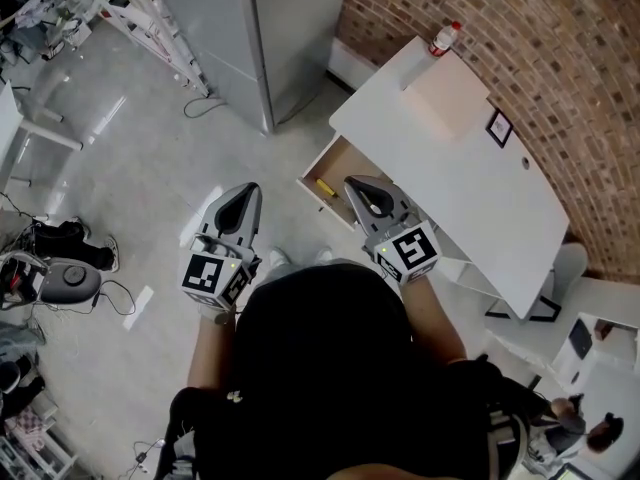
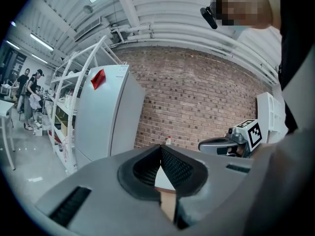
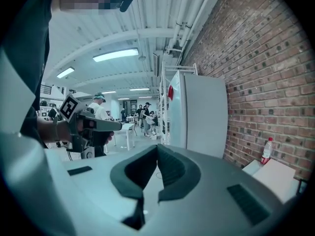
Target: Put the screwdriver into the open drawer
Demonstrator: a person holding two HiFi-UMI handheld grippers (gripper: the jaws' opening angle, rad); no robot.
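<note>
In the head view the wooden drawer (image 1: 338,158) stands open at the near side of the white desk (image 1: 470,178). A yellow-handled screwdriver (image 1: 325,187) lies inside it. My right gripper (image 1: 358,185) hovers just above and right of the drawer, shut with nothing in it. My left gripper (image 1: 247,193) is held level with it over the floor, left of the drawer, also shut and empty. In the left gripper view its pads (image 2: 170,163) meet at the tip. The right gripper view shows its own jaws (image 3: 157,150) closed, with the left gripper (image 3: 106,125) beside them.
A red-capped bottle (image 1: 443,38) and a small black frame (image 1: 498,128) are on the desk by the brick wall (image 1: 540,38). A grey refrigerator (image 1: 250,28) stands behind the drawer. White shelving (image 1: 140,18) and cabled gear (image 1: 60,268) sit at the left. People (image 3: 142,117) stand far off.
</note>
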